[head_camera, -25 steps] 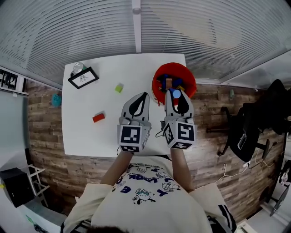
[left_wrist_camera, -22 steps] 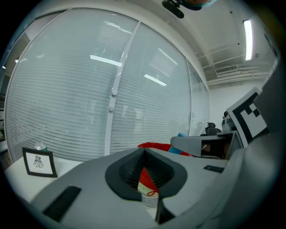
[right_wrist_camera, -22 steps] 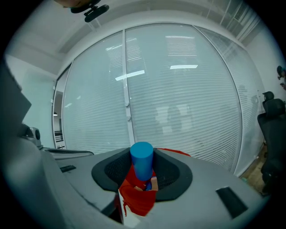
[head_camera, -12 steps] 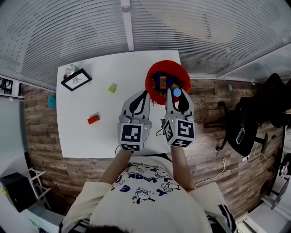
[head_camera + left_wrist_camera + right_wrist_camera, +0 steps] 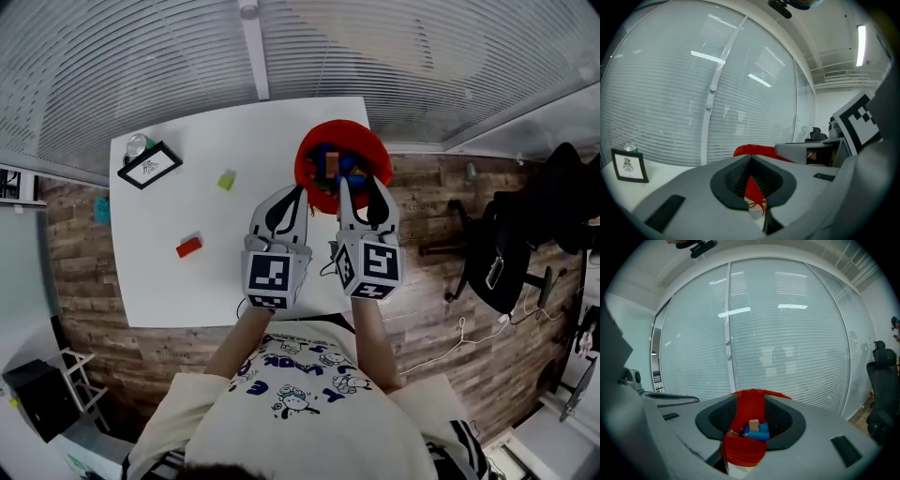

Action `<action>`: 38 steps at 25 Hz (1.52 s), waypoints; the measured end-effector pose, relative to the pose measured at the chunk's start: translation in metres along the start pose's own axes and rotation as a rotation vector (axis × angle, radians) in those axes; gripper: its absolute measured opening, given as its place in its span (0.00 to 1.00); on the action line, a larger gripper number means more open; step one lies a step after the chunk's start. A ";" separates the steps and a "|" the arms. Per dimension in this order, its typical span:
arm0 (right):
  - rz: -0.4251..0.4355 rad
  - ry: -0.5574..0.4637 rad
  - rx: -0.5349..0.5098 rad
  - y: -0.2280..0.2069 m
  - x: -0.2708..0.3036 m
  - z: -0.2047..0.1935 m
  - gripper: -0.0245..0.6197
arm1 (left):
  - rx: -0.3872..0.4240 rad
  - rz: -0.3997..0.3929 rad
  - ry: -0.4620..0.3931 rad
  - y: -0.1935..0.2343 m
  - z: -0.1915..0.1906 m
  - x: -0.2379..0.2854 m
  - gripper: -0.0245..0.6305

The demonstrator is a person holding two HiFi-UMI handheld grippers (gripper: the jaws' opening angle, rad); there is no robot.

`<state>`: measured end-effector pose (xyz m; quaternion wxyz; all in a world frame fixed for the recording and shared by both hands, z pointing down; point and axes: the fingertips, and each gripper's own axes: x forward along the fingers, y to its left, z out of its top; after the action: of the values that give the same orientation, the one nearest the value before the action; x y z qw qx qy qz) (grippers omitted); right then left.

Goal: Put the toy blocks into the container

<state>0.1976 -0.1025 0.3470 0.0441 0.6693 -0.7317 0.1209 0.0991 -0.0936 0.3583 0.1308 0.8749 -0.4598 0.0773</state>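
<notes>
The red container (image 5: 343, 127) stands at the table's far right corner, with several blocks (image 5: 336, 163) inside. My right gripper (image 5: 360, 184) hangs over its near rim, open, nothing between its jaws. In the right gripper view the container (image 5: 742, 452) shows through the gap, with a blue block (image 5: 758, 431) and a tan one lying in it. My left gripper (image 5: 301, 193) is just left of the container, shut and empty. Its own view shows the container (image 5: 753, 150) beyond the closed tips. A green block (image 5: 225, 180) and a red block (image 5: 188, 247) lie on the white table (image 5: 150, 281).
A small framed picture (image 5: 150, 164) and a glass jar (image 5: 138, 143) stand at the table's far left corner. The picture (image 5: 628, 165) also shows in the left gripper view. A window with blinds lies behind the table, and a black office chair (image 5: 511, 253) stands to the right.
The blue block that sat between my right gripper's jaws is gone from them, and the jaws stand a little wider. Both grippers stay by the container.
</notes>
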 end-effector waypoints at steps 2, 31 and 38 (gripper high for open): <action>-0.006 -0.004 0.002 -0.002 0.000 0.000 0.30 | -0.003 0.004 -0.002 0.001 0.000 0.001 0.09; 0.139 -0.046 -0.010 0.052 -0.007 0.013 0.30 | -0.036 0.161 -0.072 0.040 0.023 -0.044 0.08; 0.229 -0.048 -0.025 0.089 -0.005 0.014 0.30 | -0.066 0.240 -0.105 0.062 0.024 -0.071 0.08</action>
<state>0.1114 -0.0941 0.3220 0.0209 0.5834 -0.8057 0.1002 0.0079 -0.0788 0.3267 0.1253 0.8116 -0.5697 0.0313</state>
